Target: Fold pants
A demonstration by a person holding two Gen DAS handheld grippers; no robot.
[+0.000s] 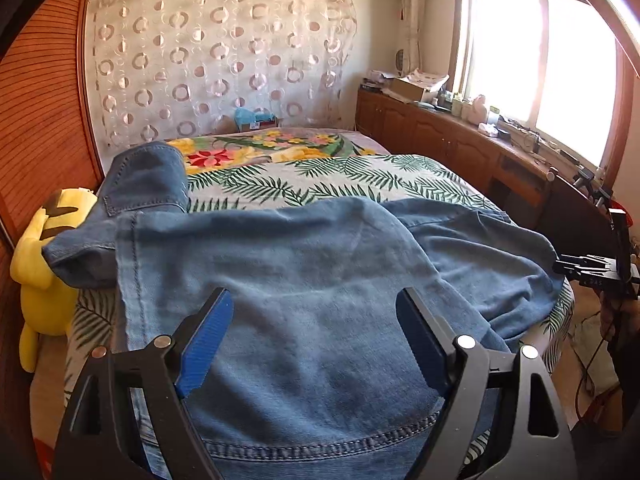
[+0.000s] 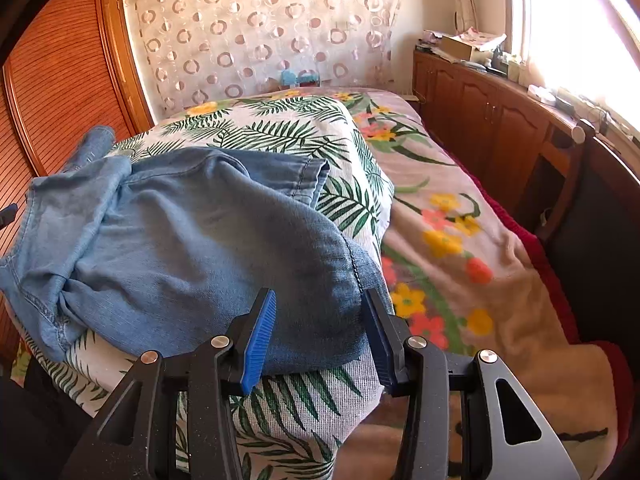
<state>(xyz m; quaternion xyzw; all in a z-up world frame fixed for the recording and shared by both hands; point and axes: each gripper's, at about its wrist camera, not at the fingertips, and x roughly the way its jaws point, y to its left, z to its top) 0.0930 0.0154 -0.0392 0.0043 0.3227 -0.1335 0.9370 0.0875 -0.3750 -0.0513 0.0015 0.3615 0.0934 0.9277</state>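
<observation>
While the pants (image 1: 280,280) lie crumpled on the bed (image 1: 360,176), the left gripper (image 1: 316,340) is held wide above denim; the right gripper (image 2: 320,336), half-open, straddles a fold, grip unclear.

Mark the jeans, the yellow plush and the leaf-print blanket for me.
jeans (image 1: 304,264): left wrist view, middle of the denim.
yellow plush (image 1: 44,296): left wrist view, its body.
leaf-print blanket (image 2: 280,132): right wrist view, bare top.
</observation>
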